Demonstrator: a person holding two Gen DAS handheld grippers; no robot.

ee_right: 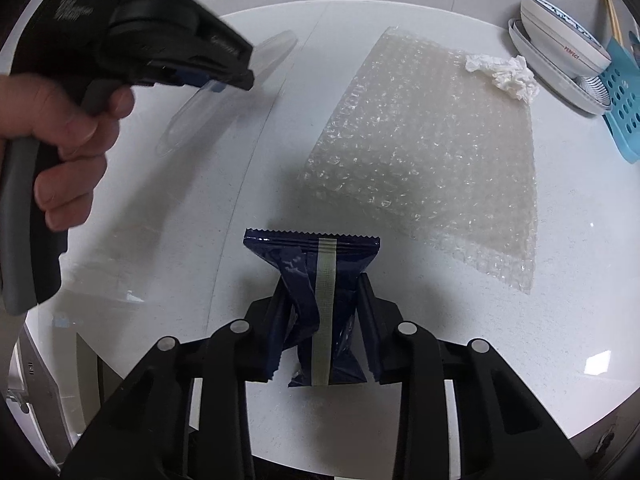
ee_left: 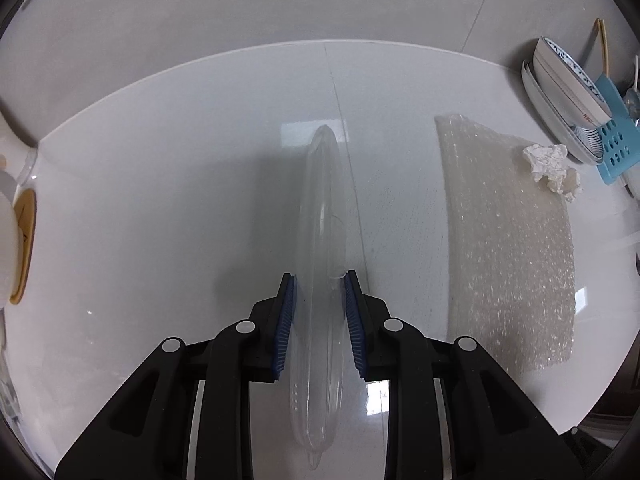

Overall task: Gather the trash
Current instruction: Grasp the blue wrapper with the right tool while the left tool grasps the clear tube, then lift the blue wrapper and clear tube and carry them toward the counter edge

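Observation:
My left gripper (ee_left: 318, 278) is shut on a clear plastic lid (ee_left: 322, 200), held edge-on between its blue pads above the white table (ee_left: 160, 200). In the right wrist view a hand (ee_right: 68, 120) holds that left gripper (ee_right: 218, 84) at the upper left, and the clear lid (ee_right: 272, 52) sticks out past it. My right gripper (ee_right: 320, 278) is shut on a crumpled dark blue wrapper (ee_right: 312, 252) with a pale strip down its middle. A sheet of bubble wrap (ee_right: 432, 152) lies flat beyond it, with a crumpled white tissue (ee_right: 504, 72) at its far corner.
The bubble wrap (ee_left: 508, 240) and tissue (ee_left: 552, 172) lie right of the left gripper. Stacked bowls and plates (ee_left: 568, 88) lean in a blue rack (ee_left: 616, 140) at the far right. A round tan-and-white item (ee_left: 20, 240) sits at the left edge. The table's round rim curves close behind.

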